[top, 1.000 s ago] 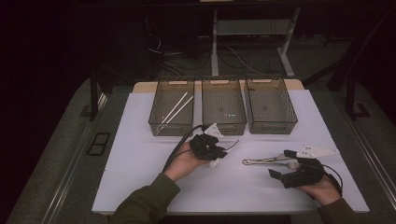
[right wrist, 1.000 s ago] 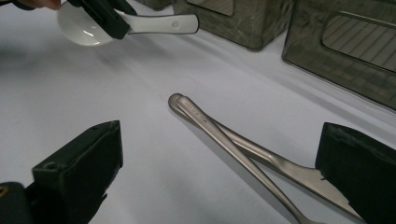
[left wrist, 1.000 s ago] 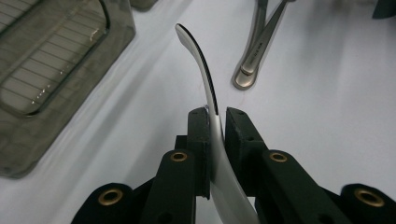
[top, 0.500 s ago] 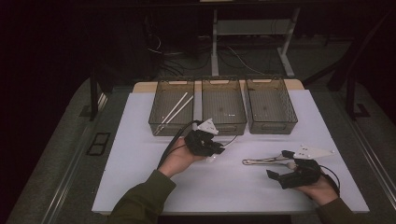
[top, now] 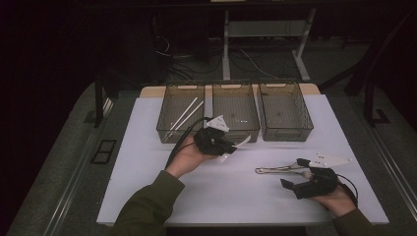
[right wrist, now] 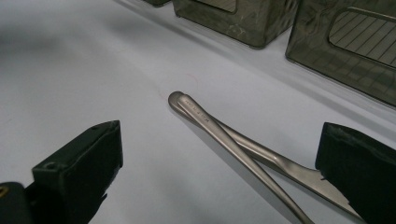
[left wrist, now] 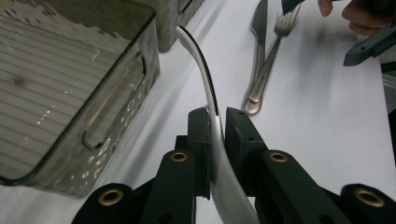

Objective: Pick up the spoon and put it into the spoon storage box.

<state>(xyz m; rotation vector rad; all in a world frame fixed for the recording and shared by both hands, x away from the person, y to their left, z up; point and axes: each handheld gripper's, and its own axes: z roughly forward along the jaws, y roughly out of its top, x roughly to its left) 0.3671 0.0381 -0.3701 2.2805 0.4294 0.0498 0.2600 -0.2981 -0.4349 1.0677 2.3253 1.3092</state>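
My left gripper (top: pixel 230 146) is shut on a white plastic spoon (top: pixel 241 142), held just in front of the middle bin (top: pixel 235 129). In the left gripper view the spoon (left wrist: pixel 203 70) stands on edge between the closed jaws (left wrist: pixel 215 121), its handle curving toward the bin wall (left wrist: pixel 116 98). A metal knife (left wrist: pixel 259 37) and fork (left wrist: pixel 275 51) lie crossed on the white table. My right gripper (top: pixel 292 173) stands open over their handles (right wrist: pixel 210 123), its jaws wide apart on either side and touching nothing (right wrist: pixel 217 165).
Three dark see-through bins line the back of the table; the left bin (top: pixel 169 129) holds two white sticks (top: pixel 184 114), and the right bin (top: pixel 286 129) looks bare. The white table top (top: pixel 147 162) has free room at front left.
My left gripper has lifted and moved toward the middle bin with the spoon in it. My right gripper has shifted slightly left, closer to the knife and fork.
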